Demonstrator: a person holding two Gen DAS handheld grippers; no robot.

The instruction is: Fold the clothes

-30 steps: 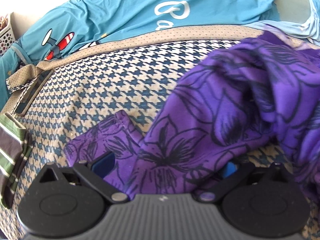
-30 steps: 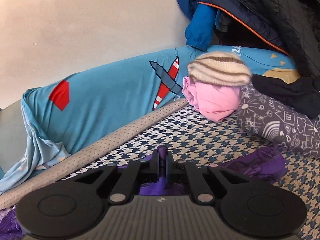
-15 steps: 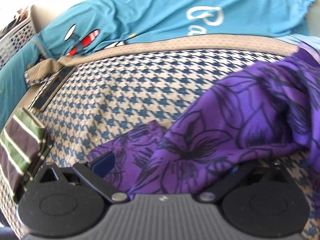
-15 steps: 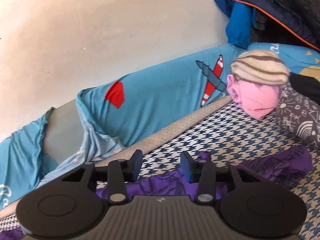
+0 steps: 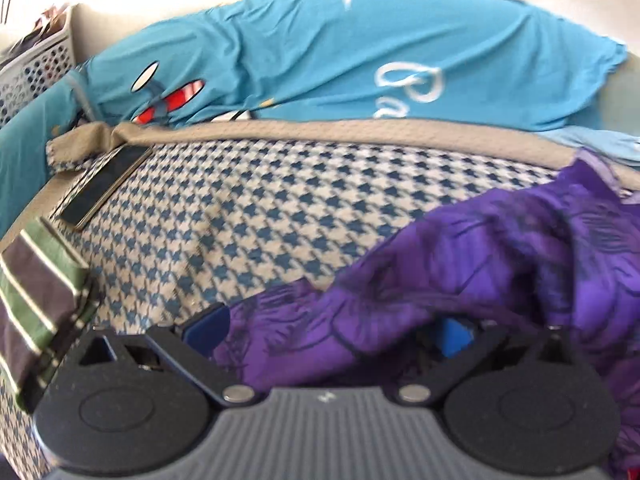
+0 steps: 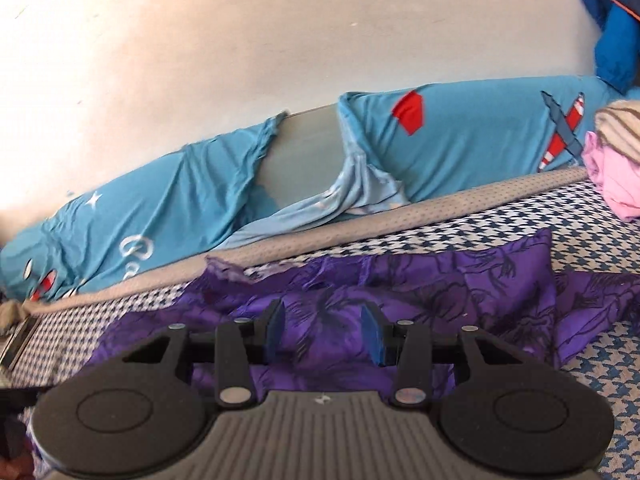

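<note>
A purple garment with black flower outlines lies crumpled on the blue-and-white houndstooth bed cover. In the left wrist view one edge of it drapes across my left gripper, whose jaws stand wide open; the cloth lies loose between the blue pads. In the right wrist view the same garment spreads out below and ahead of my right gripper. That gripper is open, its pads apart above the cloth and gripping nothing.
A dark phone lies at the cover's left corner, with a green striped cloth nearer me. Teal printed cushions line the wall, beside a white basket. A pink folded garment and a striped hat sit far right.
My right gripper was shut on a fold of the purple garment; it has opened, let go and swung left. The left gripper stays open and has shifted a little over the cloth.
</note>
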